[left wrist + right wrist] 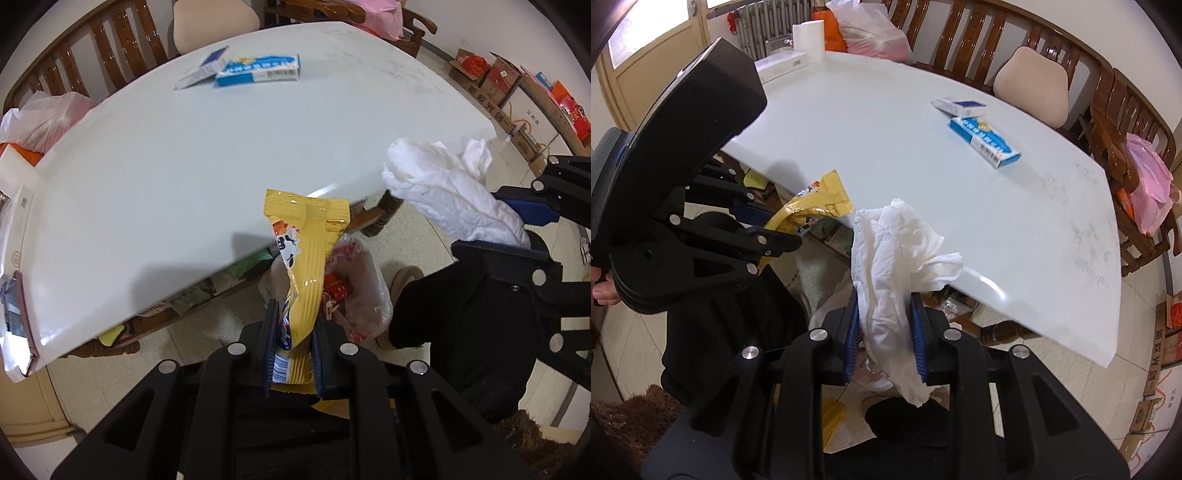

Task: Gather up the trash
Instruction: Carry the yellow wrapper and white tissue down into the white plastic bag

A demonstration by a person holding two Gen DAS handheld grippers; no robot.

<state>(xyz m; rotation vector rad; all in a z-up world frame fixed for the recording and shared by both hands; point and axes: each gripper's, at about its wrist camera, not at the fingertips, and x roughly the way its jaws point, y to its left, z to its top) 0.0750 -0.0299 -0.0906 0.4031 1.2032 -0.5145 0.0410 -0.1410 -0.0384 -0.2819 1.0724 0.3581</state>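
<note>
My left gripper is shut on a yellow snack wrapper and holds it beyond the near edge of the white table, above a plastic trash bag on the floor. My right gripper is shut on a crumpled white tissue, also held off the table's edge. The tissue shows in the left wrist view and the wrapper in the right wrist view. A blue-and-white box and a white-and-blue pack lie at the table's far side.
Wooden chairs with a beige cushion stand behind the table. Plastic bags rest on the seats. Cardboard boxes line the wall. A paper roll and a white box sit at a table corner.
</note>
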